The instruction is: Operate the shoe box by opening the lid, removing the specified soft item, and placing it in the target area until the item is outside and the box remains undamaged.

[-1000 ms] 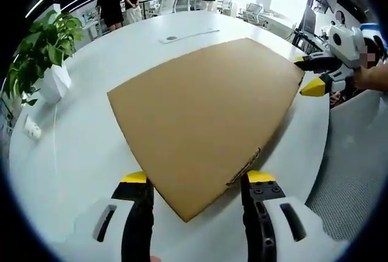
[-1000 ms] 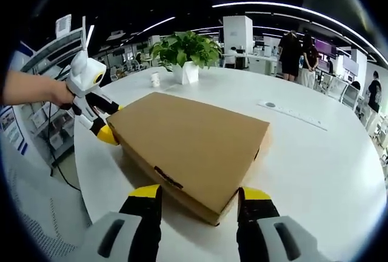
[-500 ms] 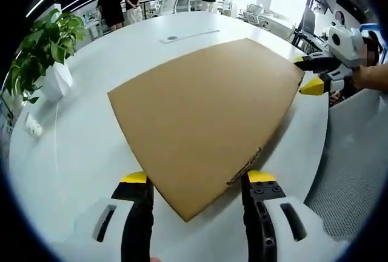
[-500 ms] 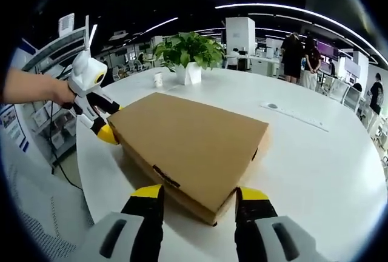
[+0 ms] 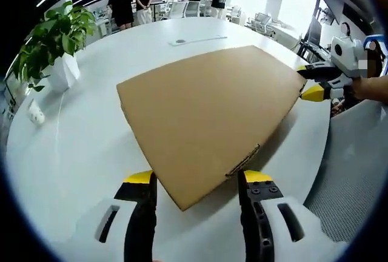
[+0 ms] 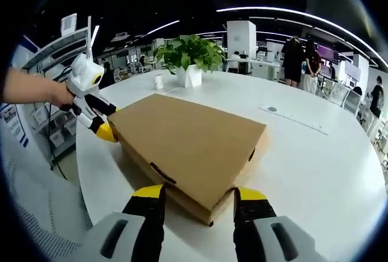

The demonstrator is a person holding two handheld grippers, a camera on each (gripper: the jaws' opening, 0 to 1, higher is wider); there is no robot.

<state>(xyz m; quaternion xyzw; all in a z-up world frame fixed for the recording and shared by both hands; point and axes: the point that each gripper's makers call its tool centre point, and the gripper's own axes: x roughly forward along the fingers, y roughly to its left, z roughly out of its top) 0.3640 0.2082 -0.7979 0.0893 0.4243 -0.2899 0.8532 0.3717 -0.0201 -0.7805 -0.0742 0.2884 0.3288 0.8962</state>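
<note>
A flat brown cardboard shoe box (image 5: 206, 113) (image 6: 188, 144) lies on the white round table (image 5: 73, 134) (image 6: 315, 165) with its lid down. My left gripper (image 5: 195, 178) is open, its yellow-tipped jaws straddling the box's near corner. In the right gripper view that same gripper (image 6: 103, 125) stands at the box's far left corner. My right gripper (image 6: 199, 194) is open around the opposite corner, and it appears at the box's right corner (image 5: 312, 83) in the left gripper view. The box's contents are hidden.
A potted green plant (image 5: 54, 43) (image 6: 188, 56) in a white pot stands on the table beyond the box, a small white cup (image 6: 158, 80) beside it. Several people (image 5: 130, 1) stand far behind the table. A grey carpeted floor (image 5: 357, 171) lies off the table's edge.
Both views have shifted slightly with the hands. The box's near corner now sits a little deeper between each gripper's jaws. The box itself has not moved, and its lid stays down.
</note>
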